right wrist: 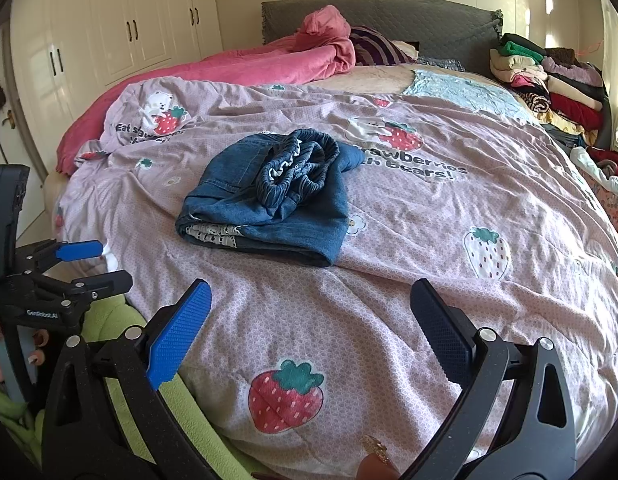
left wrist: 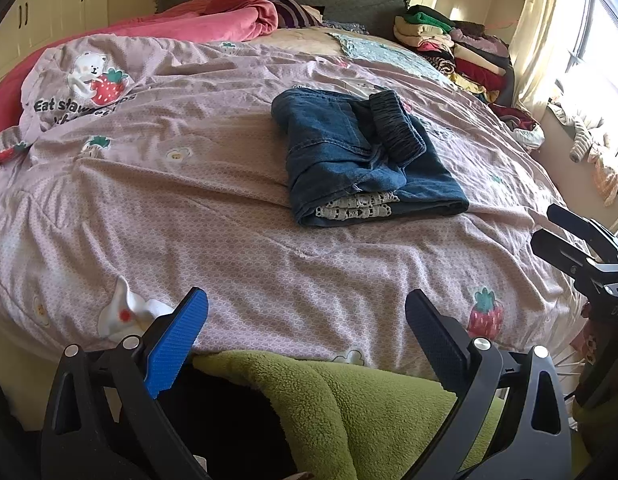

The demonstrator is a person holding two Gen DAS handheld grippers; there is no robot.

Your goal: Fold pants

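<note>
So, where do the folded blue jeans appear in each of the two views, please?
Left wrist view: the folded jeans lie right of centre on the pink strawberry quilt, lace hem facing the camera.
Right wrist view: the folded jeans lie left of centre, waistband bunched on top.
Shared landmark: the bear with strawberry print, beyond and left of them.

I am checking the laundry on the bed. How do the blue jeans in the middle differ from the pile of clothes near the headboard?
The jeans are one denim garment, all blue with a little white lace trim; the pile of clothes holds many pieces in green, cream, red and purple. The jeans lie low in the middle of the quilt; the pile is stacked high at the bed's far corner. Both are folded.
</note>
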